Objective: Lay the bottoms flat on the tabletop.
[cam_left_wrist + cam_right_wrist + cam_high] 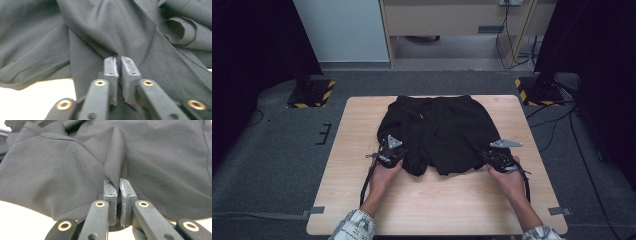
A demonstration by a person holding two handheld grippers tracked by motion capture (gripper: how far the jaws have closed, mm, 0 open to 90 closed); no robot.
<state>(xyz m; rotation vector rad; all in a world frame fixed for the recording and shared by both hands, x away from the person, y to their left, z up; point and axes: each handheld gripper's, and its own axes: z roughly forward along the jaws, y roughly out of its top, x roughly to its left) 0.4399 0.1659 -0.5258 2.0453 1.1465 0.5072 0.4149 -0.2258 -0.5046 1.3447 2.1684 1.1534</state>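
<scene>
Wood table (432,200) on grey carpet (272,165), 2 hazard-striped bases (312,92) behind, w/ cables (507,45) by desk.

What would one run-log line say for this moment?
item: black shorts on table | left claw: shut on hem | right claw: shut on hem

One pair of black shorts (437,132) lies on one wooden surface (362,200). Two tools work at it: the left tool (398,152) and the right tool (488,156), one in each of the person's two hands.
</scene>
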